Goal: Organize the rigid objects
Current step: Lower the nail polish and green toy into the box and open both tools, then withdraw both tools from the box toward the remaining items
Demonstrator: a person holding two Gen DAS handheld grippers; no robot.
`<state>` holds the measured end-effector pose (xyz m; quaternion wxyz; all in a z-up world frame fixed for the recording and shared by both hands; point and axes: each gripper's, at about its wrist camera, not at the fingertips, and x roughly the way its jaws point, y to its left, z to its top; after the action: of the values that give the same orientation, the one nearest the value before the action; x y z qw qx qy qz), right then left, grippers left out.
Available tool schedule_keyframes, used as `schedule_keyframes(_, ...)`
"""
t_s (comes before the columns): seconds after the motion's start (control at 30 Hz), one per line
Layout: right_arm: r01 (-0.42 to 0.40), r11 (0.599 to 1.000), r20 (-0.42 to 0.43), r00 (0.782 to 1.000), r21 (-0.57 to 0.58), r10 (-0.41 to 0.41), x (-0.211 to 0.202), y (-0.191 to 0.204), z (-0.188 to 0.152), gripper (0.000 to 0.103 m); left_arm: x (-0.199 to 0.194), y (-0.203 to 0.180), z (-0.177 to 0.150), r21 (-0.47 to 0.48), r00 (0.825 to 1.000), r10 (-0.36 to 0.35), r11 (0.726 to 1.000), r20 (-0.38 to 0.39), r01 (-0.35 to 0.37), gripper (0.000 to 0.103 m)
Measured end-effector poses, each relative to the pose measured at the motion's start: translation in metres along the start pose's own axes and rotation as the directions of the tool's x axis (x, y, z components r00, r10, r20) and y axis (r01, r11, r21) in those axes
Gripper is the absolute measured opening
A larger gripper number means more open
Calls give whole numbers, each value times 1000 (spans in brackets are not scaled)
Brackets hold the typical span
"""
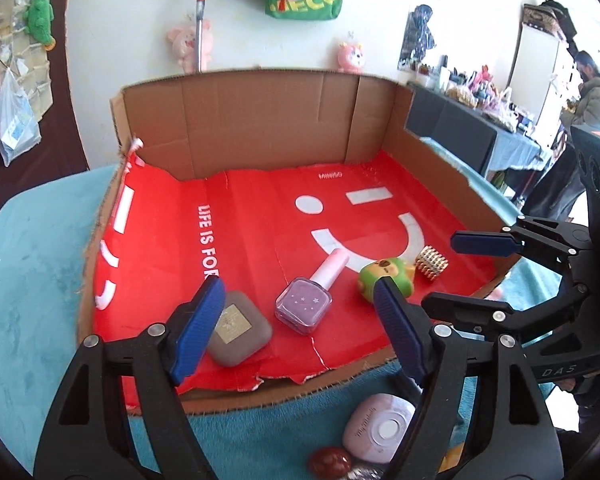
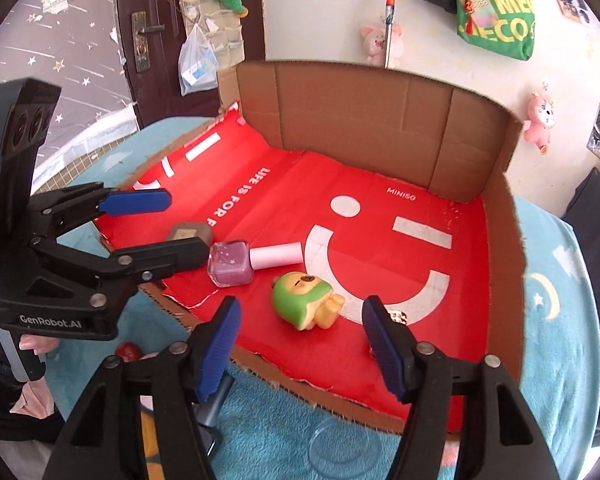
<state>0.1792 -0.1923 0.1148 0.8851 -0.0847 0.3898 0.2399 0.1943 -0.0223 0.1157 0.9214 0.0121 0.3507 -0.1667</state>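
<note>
A: Start at the left hand-held gripper (image 1: pixel 296 320). What's it doing?

B: Its jaws stand apart with nothing between them, so it is released. It hangs over the near edge of the cardboard tray (image 1: pixel 260 120), and just past its blue pads lie the brown compact (image 1: pixel 242 330) and the purple nail polish bottle (image 1: pixel 306 304).

A: And the right hand-held gripper (image 2: pixel 300 340)?

B: Released too, holding nothing. The green squishy toy (image 2: pixel 304 296) lies on its side just beyond its pads, and a small gold studded piece (image 1: pixel 431 262) sits close to the toy, partly behind the right pad in the right wrist view.

A: Why are those four gathered there?

B: My guess is that the tray with its red paper liner (image 1: pixel 260 220) is the collecting place, and each thing was set down near the front, where a hand reaches most easily. All four rest on the liner, none touching a hand-held gripper.

A: Anything left outside?

B: On the teal-covered bench (image 1: pixel 40 260), in front of the tray, there is a lilac round-cornered case (image 1: pixel 380 432) and a dark red glossy piece (image 1: pixel 330 462). I'd judge those are next to go in.
</note>
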Motion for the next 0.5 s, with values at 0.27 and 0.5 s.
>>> schedule_keyframes(0.27, 38, 998, 141, 989, 46, -45, -60, 9, -13, 89, -55, -7, -14, -24, 990, 38, 999, 137, -35, 93)
schedule_keyframes(0.5, 105, 987, 265, 955, 122, -135, -107, 21, -38, 103, -90, -7, -42, -86, 977, 63, 995, 205, -46, 98)
